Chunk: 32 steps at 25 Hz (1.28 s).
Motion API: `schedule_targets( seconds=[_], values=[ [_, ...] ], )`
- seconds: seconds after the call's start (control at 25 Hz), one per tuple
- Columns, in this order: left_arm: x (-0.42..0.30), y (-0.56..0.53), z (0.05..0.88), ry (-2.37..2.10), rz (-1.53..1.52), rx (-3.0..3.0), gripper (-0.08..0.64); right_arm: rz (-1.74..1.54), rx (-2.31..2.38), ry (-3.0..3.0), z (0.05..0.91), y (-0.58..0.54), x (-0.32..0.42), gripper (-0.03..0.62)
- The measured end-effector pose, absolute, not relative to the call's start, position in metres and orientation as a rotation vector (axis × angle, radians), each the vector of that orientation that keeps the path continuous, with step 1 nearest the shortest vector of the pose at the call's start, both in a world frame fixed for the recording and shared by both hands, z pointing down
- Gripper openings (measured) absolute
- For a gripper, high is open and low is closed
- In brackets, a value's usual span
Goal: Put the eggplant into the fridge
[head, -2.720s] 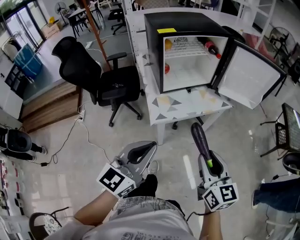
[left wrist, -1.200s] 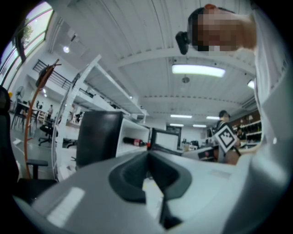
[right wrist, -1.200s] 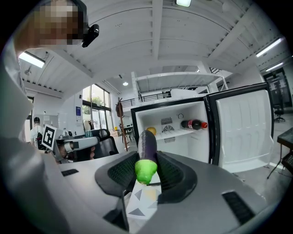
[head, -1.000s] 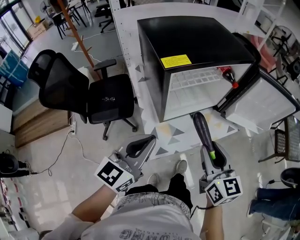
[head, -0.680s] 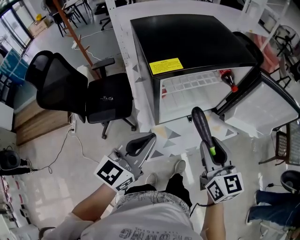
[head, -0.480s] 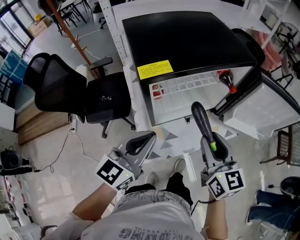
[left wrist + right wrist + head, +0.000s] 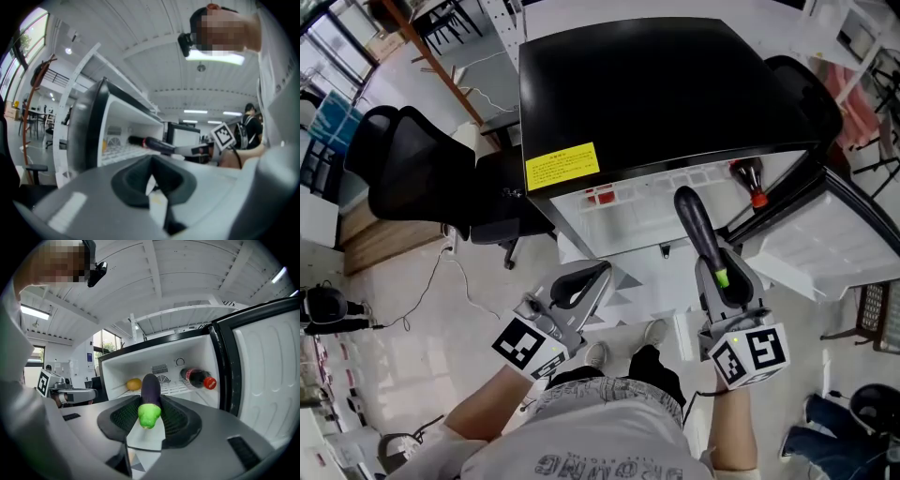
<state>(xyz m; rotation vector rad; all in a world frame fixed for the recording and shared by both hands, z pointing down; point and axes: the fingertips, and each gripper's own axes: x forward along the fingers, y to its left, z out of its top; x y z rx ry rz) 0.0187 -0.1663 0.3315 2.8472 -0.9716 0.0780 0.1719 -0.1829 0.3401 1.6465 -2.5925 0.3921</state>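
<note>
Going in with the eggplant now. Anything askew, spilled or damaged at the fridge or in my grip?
Nothing spilled or damaged. The cola bottle lies on its side on the fridge shelf, cap toward the open door. The right tongs grip the eggplant near its green stem end, so most of it sticks out ahead.

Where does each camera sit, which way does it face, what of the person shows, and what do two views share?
Head view: on the person's head, facing steeply down at the black fridge; shows both forearms, the left tool, and the right tool holding the eggplant.
Left gripper view: on the left tool, facing level along its jaws past the fridge front; shows the person's shirt.
Right gripper view: on the right tool, facing into the open fridge; shows the shirt.
Shared: each gripper view catches the other tool.
</note>
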Motion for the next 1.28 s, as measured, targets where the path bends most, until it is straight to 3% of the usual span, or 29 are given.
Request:
schedule_targets(
  seconds=[0.4, 1.28],
  values=[
    [0.040, -0.193, 0.337, -1.115, 0.100, 2.772, 0.009, 0.333, 1.553, -2.636, 0.340, -0.252, 0.187, 0.132],
    [0.036, -0.190, 0.362, -1.307, 0.101, 2.626, 0.008, 0.114, 1.311, -2.710, 0.336, -0.330, 0.136, 0.132]
  ],
)
